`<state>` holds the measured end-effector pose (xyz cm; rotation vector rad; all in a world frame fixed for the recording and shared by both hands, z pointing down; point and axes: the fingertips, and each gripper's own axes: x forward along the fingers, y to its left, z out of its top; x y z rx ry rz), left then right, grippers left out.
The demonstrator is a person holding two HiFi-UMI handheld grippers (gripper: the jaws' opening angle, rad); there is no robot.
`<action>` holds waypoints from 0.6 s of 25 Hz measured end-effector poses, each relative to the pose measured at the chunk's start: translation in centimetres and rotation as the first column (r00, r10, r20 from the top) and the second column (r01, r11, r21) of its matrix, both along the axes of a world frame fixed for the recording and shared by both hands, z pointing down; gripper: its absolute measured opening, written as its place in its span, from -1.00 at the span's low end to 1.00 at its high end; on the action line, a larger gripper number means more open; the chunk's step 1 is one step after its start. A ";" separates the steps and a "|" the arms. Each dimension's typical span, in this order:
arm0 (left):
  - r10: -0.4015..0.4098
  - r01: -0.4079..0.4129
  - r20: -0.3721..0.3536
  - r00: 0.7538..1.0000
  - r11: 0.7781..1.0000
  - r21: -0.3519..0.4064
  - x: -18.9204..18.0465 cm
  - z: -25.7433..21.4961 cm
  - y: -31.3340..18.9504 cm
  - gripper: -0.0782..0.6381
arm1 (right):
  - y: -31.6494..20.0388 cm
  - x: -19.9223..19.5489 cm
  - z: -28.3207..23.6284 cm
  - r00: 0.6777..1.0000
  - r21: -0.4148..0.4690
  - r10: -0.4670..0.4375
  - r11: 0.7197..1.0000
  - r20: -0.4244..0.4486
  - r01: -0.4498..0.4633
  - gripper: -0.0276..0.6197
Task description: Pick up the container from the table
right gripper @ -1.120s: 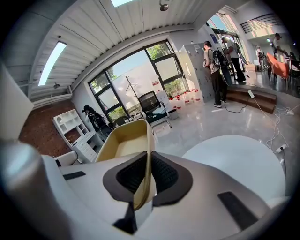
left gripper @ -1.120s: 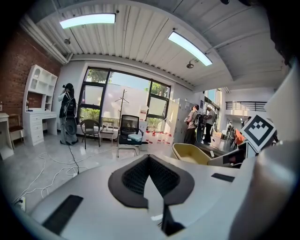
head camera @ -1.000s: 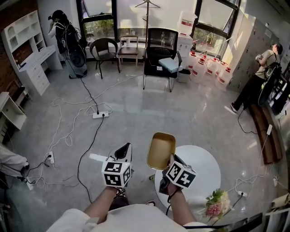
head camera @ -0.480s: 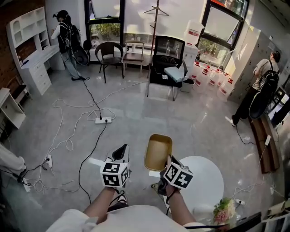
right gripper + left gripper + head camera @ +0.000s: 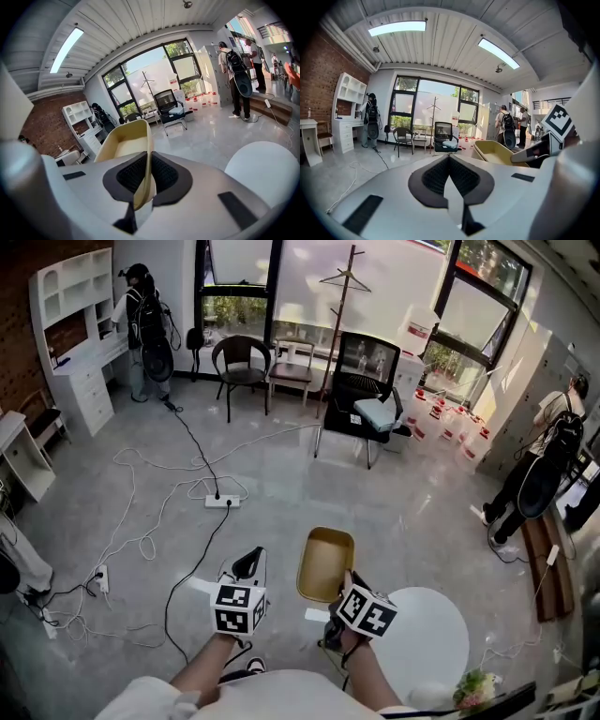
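A shallow yellow container (image 5: 325, 562) hangs in the air over the grey floor, left of the round white table (image 5: 427, 638). My right gripper (image 5: 337, 592) is shut on its near wall. In the right gripper view the thin yellow wall (image 5: 146, 159) stands pinched between the dark pads, and the tub (image 5: 123, 140) stretches away beyond them. My left gripper (image 5: 251, 563) hovers beside the container on its left, apart from it. Its jaws (image 5: 449, 165) are shut with nothing between them, and the container (image 5: 496, 153) shows to their right.
A power strip (image 5: 221, 501) and white cables (image 5: 131, 521) lie on the floor ahead to the left. Chairs (image 5: 367, 367) and a coat rack (image 5: 339, 306) stand by the windows. One person (image 5: 143, 307) is at the far left, another (image 5: 544, 470) at the right. Flowers (image 5: 476, 687) sit on the table's near side.
Both grippers and the held container have moved away from the round table, which has slid toward the lower right of the head view. Neither gripper's jaws have changed.
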<state>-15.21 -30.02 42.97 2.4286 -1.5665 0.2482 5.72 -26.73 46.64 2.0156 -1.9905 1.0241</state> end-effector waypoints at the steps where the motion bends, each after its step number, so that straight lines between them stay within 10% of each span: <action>1: -0.004 0.004 -0.002 1.000 1.000 0.001 -0.6 0.0 -0.4 -0.73 | -0.3 -0.5 0.0 1.000 0.000 -0.001 1.000 -0.002 0.001 -0.77; 15: 0.009 -0.008 0.012 1.000 1.000 -0.019 -3.2 1.0 -1.6 -0.73 | -1.0 -3.1 0.9 1.000 -0.018 0.006 1.000 0.011 -0.006 -0.77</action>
